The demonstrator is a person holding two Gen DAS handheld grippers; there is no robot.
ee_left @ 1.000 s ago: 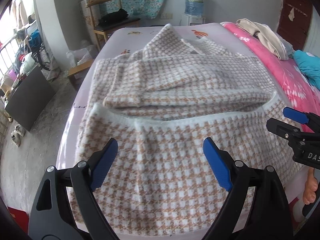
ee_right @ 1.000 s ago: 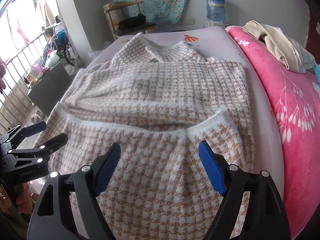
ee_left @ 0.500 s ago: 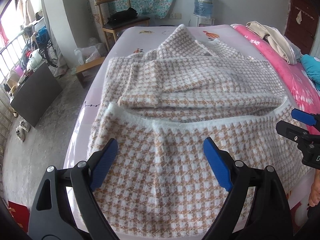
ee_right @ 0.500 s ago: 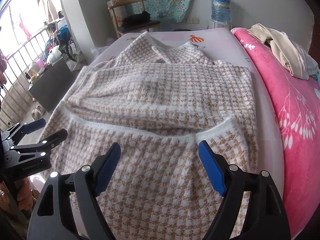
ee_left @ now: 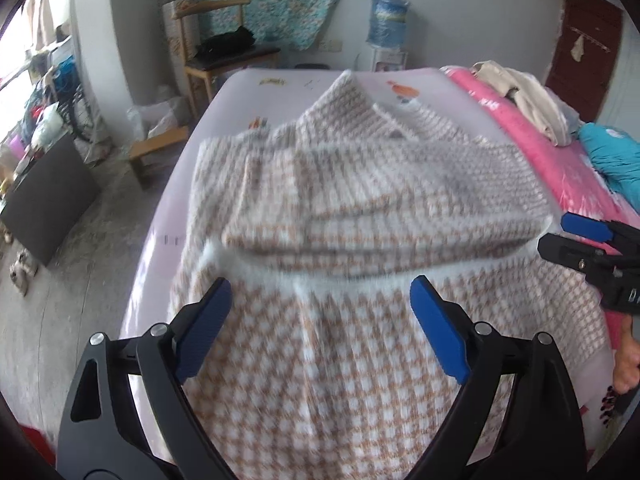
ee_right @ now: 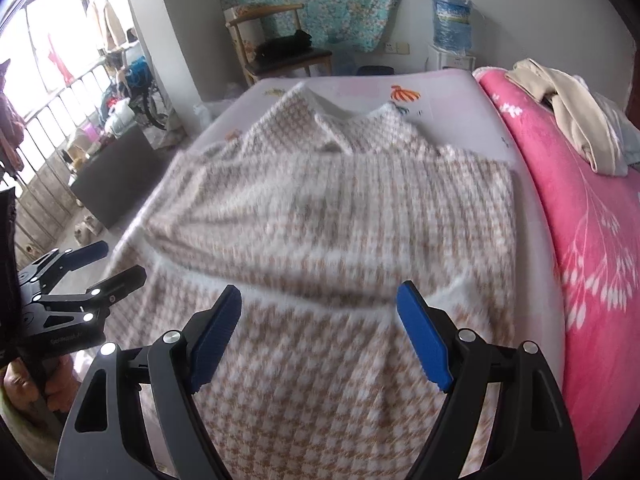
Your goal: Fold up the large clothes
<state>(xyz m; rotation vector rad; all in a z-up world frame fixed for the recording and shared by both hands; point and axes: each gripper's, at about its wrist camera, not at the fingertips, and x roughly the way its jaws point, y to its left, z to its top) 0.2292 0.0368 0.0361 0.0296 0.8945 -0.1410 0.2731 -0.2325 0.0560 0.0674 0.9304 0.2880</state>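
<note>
A large tan-and-white houndstooth garment (ee_left: 360, 208) lies spread on the pale bed, sleeves folded across its body and its lower hem turned up toward the collar; it also shows in the right wrist view (ee_right: 352, 216). My left gripper (ee_left: 320, 316) is open and empty above the near left part of the turned-up hem. My right gripper (ee_right: 318, 328) is open and empty above the near right part. Each gripper shows in the other's view: the right gripper (ee_left: 576, 236) at the right edge, the left gripper (ee_right: 100, 260) at the left edge. Both views are motion-blurred.
The pale mattress (ee_left: 248, 92) has a pink floral blanket (ee_right: 580, 208) along its right side, with beige clothes (ee_right: 568, 108) piled on it. A wooden chair (ee_right: 280, 48) and a water dispenser (ee_right: 452, 20) stand beyond the bed's far end. Bare floor (ee_left: 80, 240) lies to the left.
Both grippers have pulled back and risen over the garment, staying open. The garment looks smaller and farther in both views. The garment itself has not moved.
</note>
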